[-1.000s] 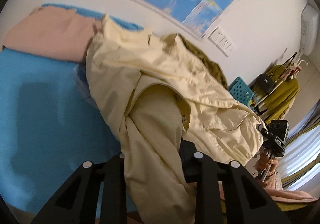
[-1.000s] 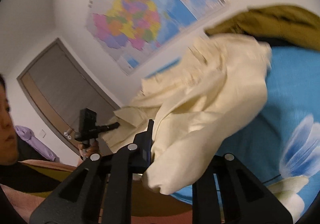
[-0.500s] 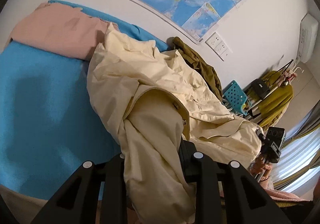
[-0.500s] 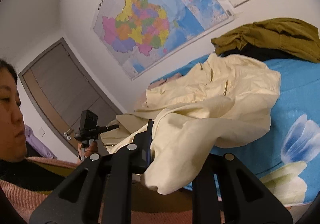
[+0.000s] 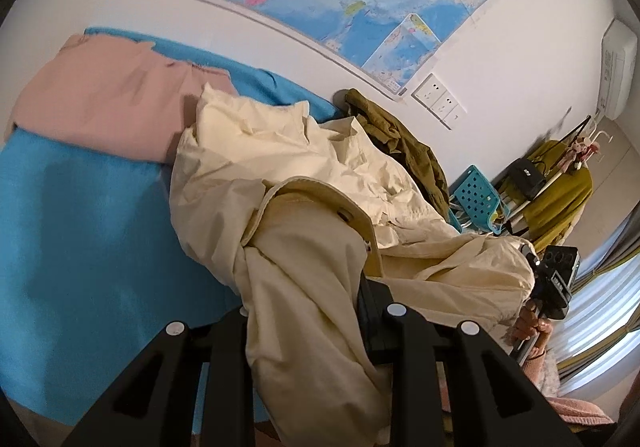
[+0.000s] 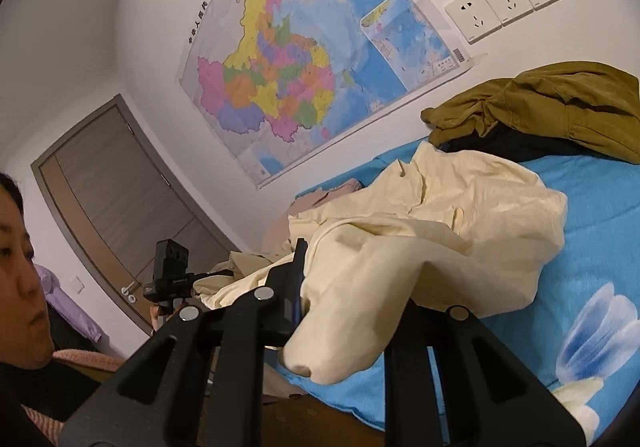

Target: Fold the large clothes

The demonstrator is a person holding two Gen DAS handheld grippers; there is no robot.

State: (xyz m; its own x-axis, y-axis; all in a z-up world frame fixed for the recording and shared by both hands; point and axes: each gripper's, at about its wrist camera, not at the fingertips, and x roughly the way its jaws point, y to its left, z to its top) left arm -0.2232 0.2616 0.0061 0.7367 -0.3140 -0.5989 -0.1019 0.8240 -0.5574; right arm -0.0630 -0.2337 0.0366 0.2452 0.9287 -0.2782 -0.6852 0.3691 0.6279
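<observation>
A large cream jacket (image 5: 304,175) lies crumpled across the blue bed sheet (image 5: 80,231). My left gripper (image 5: 312,327) is shut on a hanging fold of the cream jacket near its tan collar (image 5: 344,207). My right gripper (image 6: 340,311) is shut on another part of the cream jacket (image 6: 440,231), and a sleeve end (image 6: 320,355) droops over its fingers. The cloth hides both sets of fingertips. Each gripper shows in the other's view, the right one in the left wrist view (image 5: 552,279) and the left one in the right wrist view (image 6: 172,267).
A pink garment (image 5: 104,99) lies at the far left of the bed. An olive jacket (image 6: 552,103) is heaped by the wall under the map (image 6: 304,59). A teal basket (image 5: 476,199) and a clothes rack (image 5: 560,175) stand past the bed. The person's face (image 6: 20,267) is at the left.
Both grippers have lowered the jacket onto the bed and drawn it toward the near edge. More of it now rests on the sheet, and the olive jacket is uncovered.
</observation>
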